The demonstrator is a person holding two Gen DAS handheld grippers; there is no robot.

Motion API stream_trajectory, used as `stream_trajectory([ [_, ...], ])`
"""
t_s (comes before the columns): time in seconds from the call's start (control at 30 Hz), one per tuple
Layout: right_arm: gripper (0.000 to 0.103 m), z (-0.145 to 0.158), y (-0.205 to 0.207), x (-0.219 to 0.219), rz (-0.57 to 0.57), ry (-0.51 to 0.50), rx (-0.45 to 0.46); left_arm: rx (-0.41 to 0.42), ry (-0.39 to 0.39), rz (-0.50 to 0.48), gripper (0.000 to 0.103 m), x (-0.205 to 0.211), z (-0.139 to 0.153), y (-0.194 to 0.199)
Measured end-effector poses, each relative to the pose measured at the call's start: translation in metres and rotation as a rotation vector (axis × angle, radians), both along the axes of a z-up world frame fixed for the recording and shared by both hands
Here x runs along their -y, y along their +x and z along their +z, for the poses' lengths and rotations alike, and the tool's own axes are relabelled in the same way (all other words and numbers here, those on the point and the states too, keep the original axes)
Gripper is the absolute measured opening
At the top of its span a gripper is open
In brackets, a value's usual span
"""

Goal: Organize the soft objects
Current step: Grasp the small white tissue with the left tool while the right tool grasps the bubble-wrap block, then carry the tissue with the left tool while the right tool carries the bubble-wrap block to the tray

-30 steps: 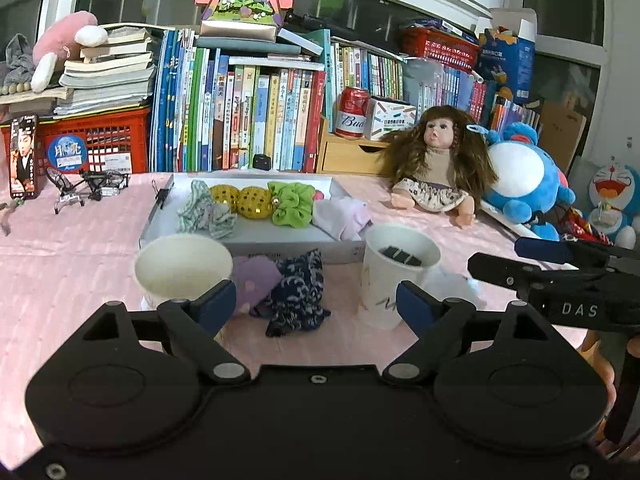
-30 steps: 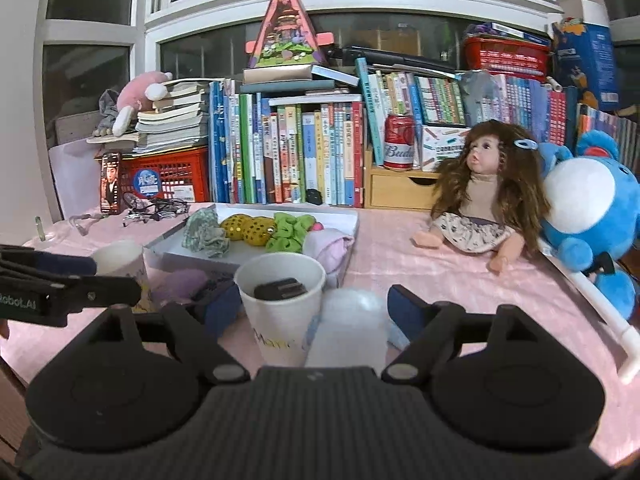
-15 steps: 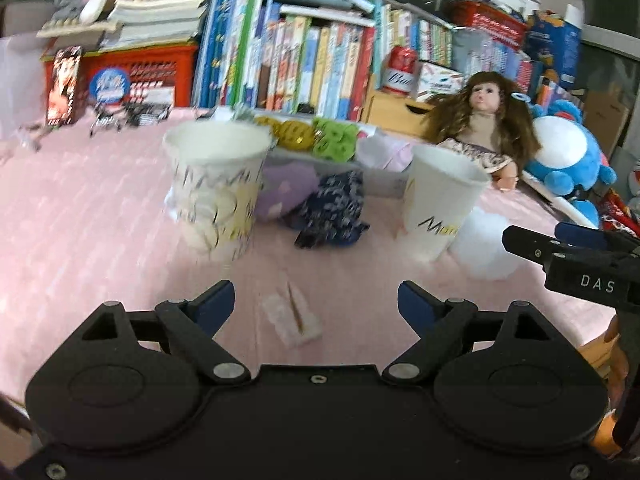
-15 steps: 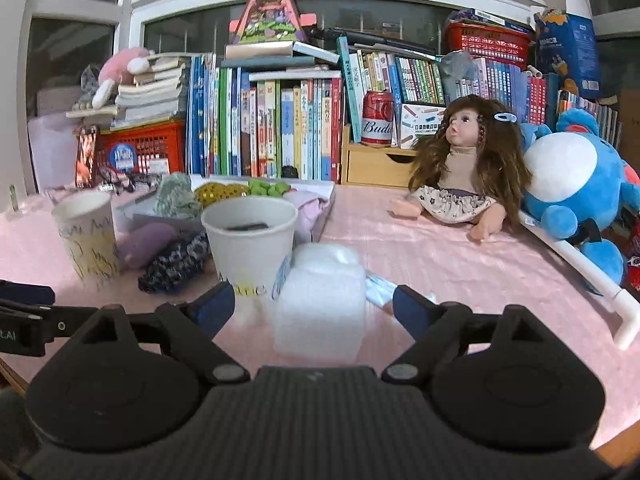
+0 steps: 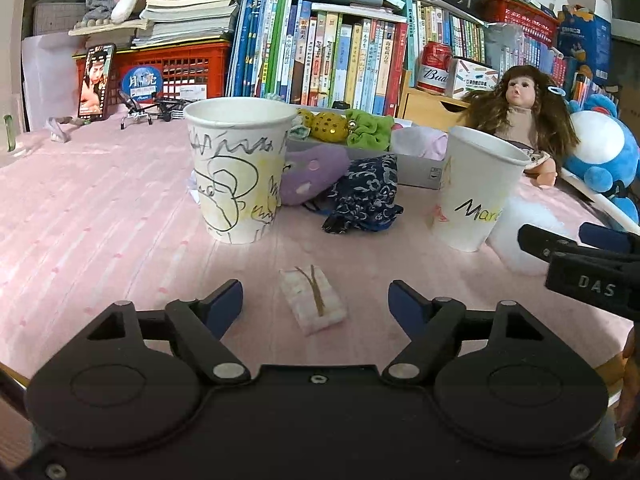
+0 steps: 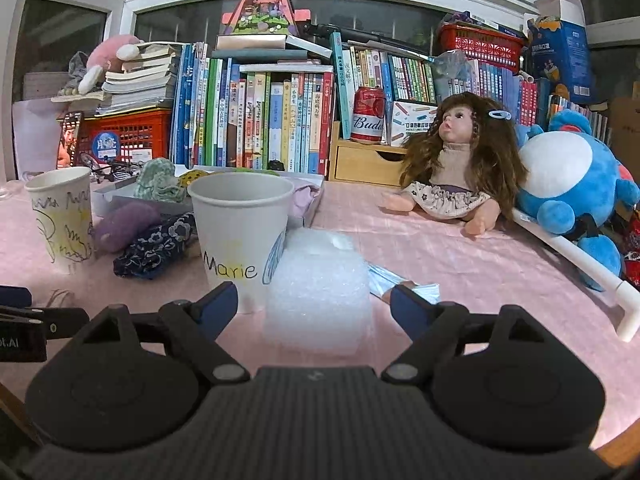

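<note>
With the left gripper (image 5: 316,300) narrowing, jaws open astride the tissue packet (image 5: 313,304) | long axis roughly along my reach | right gripper (image 6: 314,302) jaws open astride the foam block (image 6: 318,292) | both near the desk's front edge.

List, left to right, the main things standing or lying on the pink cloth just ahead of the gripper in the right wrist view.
Scribbled paper cup → purple soft piece → dark floral fabric → "Marie" cup → bubble-wrap roll → doll → blue plush.

1. The left gripper (image 5: 315,302), black with blue pads, hangs low over the near edge of the table, tilted downward; its jaws have just been closing, nothing pressed between them.
2. The right gripper (image 6: 314,303) hangs alongside, jaws spread wide, gripping nothing.
</note>
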State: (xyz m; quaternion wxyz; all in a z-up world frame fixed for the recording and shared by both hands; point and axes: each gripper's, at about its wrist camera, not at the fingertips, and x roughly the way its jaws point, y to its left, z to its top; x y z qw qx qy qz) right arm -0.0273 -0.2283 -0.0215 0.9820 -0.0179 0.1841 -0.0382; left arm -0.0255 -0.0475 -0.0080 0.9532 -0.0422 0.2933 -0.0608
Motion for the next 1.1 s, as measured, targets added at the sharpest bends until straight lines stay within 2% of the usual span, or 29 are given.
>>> stream_trajectory([
  [0.2,0.083,-0.005,0.009,0.003,-0.026,0.040,-0.016,0.013,0.018,-0.015,0.050,0.002,0.000,0.001],
  [0.33,0.079,-0.005,0.011,0.006,-0.039,0.065,-0.019,0.015,0.023,-0.018,0.042,0.001,-0.001,0.002],
  [0.47,0.070,-0.004,0.012,0.008,-0.043,0.073,-0.024,0.014,0.029,-0.022,0.027,-0.002,-0.001,0.002],
  [0.6,0.064,-0.003,0.012,0.008,-0.042,0.078,-0.028,0.011,0.033,-0.031,0.024,-0.003,0.000,0.003],
  [0.83,0.063,0.004,0.009,0.009,-0.059,0.074,-0.021,0.012,0.025,-0.060,0.024,-0.003,0.006,0.002],
  [0.97,0.062,0.013,0.006,0.012,-0.074,0.078,-0.014,0.023,0.012,-0.097,0.024,-0.003,0.017,0.000],
  [1.1,0.062,0.030,0.006,0.017,-0.079,0.060,0.005,0.054,0.033,-0.136,0.024,-0.003,0.036,0.000],
])
